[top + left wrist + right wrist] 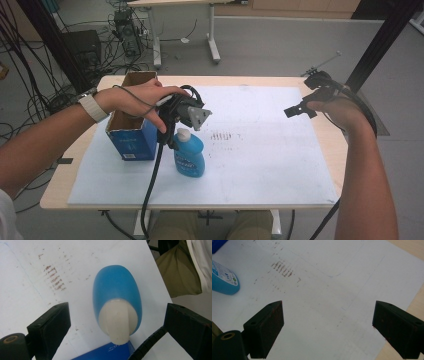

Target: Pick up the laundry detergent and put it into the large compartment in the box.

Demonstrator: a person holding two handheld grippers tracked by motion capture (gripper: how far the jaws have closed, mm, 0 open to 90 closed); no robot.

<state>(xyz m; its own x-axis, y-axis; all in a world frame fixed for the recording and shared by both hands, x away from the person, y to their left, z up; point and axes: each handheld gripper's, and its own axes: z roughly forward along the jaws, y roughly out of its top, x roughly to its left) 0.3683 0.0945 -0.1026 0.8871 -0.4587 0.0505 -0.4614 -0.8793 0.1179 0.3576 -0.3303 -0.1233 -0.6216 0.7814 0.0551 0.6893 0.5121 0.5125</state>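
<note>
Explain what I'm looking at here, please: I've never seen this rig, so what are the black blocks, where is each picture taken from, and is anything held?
A person sits at a table and holds a handheld two-jaw tool in each hand. The high view looks down from above: the left gripper hovers over an upright blue bottle with a white cap, beside an open blue box, all on a white mat. The right gripper hangs over the mat's far right side. The other two pictures come from cameras riding on each tool; the black blocks are its jaws. The left gripper view looks down on the bottle's cap between spread jaws. The right gripper's jaws are spread too. Nothing is held.
</note>
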